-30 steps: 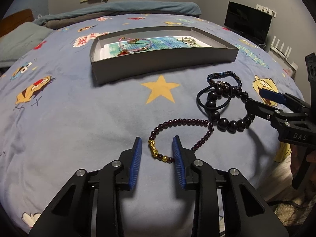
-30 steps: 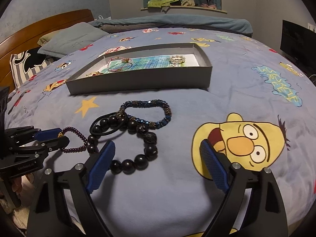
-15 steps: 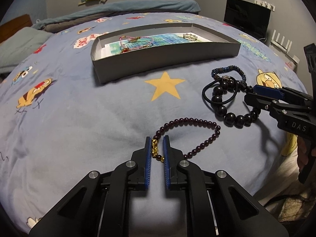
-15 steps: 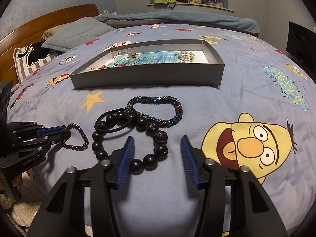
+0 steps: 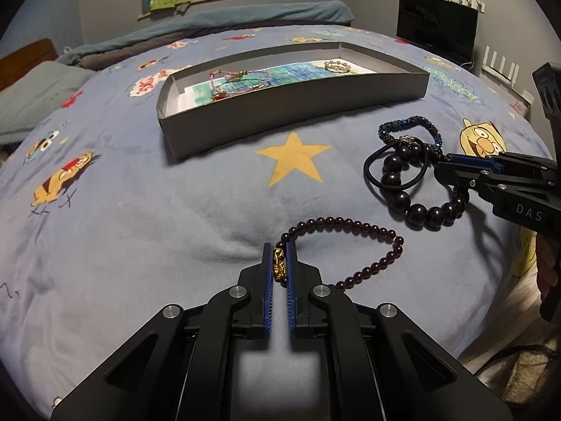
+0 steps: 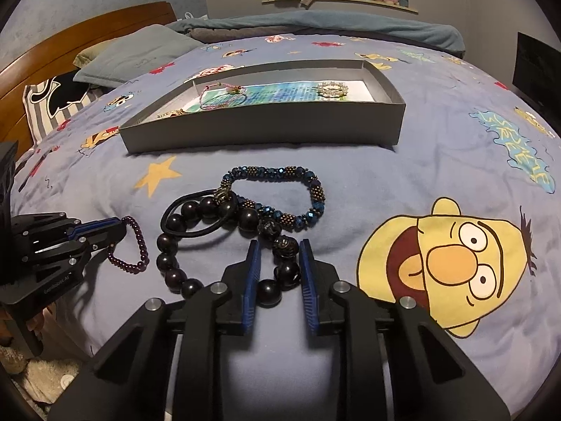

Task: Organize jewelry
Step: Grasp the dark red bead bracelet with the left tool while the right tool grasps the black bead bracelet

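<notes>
On the blue cartoon bedspread (image 5: 140, 210), near the grey box (image 5: 298, 105), three bracelets and a black hair tie (image 6: 196, 217) are lying in a little bunch.

The left tongs (image 5: 279, 266) are squeezing tight on the gold charm (image 5: 279, 267) of the thin dark-red bead bracelet (image 5: 368, 231). The rest of that bracelet is lying on the bed, looping away to the right.

The right tongs (image 6: 278, 266) have just been closing around the near right side of the big black bead bracelet (image 6: 168, 256). Two beads are sitting between the blue pads (image 6: 251, 280). I cannot tell if the pads are pressing on them yet.

The blue sparkly bracelet (image 6: 277, 172) is lying just behind it, touching it.

These bracelets are probably light and floppy, so they will dangle when lifted. The round beads look smooth and may slip or roll out, so pinching across one bead is likely best. The black bracelet is tangled with the hair tie, which may come along too.

The box is already holding a pink string bracelet (image 6: 221, 96) and a sparkly ring-shaped piece (image 6: 331, 89).
</notes>
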The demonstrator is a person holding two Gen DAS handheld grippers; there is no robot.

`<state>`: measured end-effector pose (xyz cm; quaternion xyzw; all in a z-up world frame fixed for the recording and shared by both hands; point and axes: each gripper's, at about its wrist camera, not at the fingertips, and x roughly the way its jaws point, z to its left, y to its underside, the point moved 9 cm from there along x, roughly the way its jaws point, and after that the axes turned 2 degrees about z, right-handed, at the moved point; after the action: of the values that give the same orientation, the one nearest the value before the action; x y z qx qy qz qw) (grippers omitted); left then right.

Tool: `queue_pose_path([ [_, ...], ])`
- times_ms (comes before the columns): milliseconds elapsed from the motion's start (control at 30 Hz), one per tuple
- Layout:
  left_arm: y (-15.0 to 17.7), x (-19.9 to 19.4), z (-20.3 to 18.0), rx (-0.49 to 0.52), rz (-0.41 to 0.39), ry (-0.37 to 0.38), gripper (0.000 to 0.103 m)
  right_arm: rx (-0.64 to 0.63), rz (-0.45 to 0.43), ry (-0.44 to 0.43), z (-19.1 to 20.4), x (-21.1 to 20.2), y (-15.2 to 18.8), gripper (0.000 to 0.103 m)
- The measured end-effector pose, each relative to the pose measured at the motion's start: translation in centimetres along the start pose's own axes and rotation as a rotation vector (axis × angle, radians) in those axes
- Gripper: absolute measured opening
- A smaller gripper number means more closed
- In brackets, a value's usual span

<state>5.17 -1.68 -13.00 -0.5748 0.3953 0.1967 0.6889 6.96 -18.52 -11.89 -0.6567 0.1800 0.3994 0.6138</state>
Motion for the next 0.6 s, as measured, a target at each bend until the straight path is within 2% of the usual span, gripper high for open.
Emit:
queue_pose_path([
  [100,0.0,-0.2,-0.1,0.018,-0.006,-0.006,0.008,0.004,-0.006,-0.004,-0.1,-0.2,-0.1,0.015],
  [600,-1.2,-2.2,-0.4,0.007,-0.051,0.026,0.007,0.015,-0.056,-0.032,-0.2,-2.3,-1.4,0.015],
])
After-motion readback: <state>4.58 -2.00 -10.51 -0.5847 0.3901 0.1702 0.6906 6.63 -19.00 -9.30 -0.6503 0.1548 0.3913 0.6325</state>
